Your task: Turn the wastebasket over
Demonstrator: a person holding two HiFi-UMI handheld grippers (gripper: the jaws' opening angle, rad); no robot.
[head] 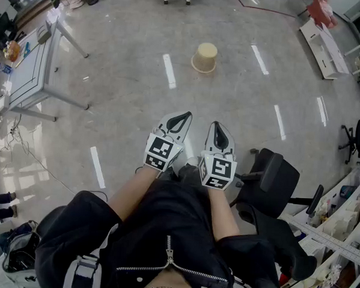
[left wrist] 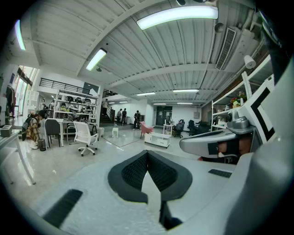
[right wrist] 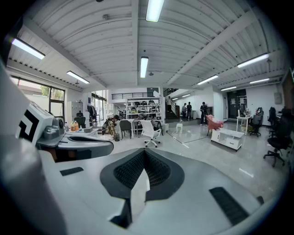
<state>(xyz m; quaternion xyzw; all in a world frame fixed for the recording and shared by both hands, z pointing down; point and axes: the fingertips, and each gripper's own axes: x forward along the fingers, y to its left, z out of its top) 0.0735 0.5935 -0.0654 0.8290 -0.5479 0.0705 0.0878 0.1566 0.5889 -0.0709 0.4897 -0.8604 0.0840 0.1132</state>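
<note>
The left hand-held gripper [head: 181, 119] and the right hand-held gripper [head: 218, 133] are both pressed together on nothing, side by side, while the beige wastebasket [head: 205, 57] stands on the grey floor [head: 128, 95] well ahead of them.

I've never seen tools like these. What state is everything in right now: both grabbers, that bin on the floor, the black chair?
left gripper: jaws shut, nothing between them.
right gripper: jaws shut, nothing between them.
wastebasket: standing on the floor, seemingly mouth down, untouched, well ahead of both grippers.
black office chair: upright, unoccupied.
</note>
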